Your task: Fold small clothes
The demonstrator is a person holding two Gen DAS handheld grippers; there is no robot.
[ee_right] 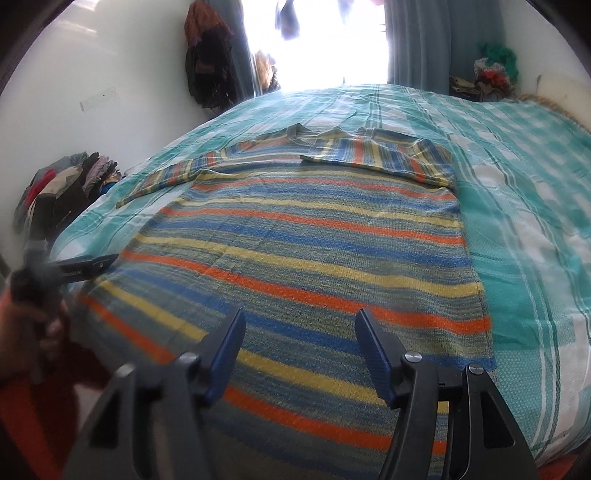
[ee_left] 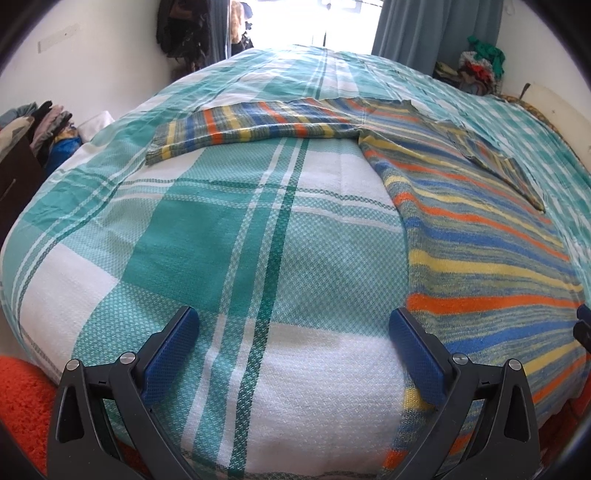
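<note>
Covering the bed: a teal-and-white plaid woven bedspread point(ee_left: 229, 229), smooth with light creases.
Room: white walls, grey-blue curtains point(ee_left: 436, 29) beside a bright window, piles of clothes point(ee_right: 70, 184) at the left.
Garment: a knitted sweater striped in orange, blue and yellow point(ee_right: 295, 251), flat on the bed, one sleeve stretched left, the other folded across its chest.
Left gripper point(ee_left: 293, 328): low over bare bedspread beside the sweater's edge, jaws apart, holding nothing.
Right gripper point(ee_right: 299, 328): above the sweater's hem, jaws apart, holding nothing.
</note>
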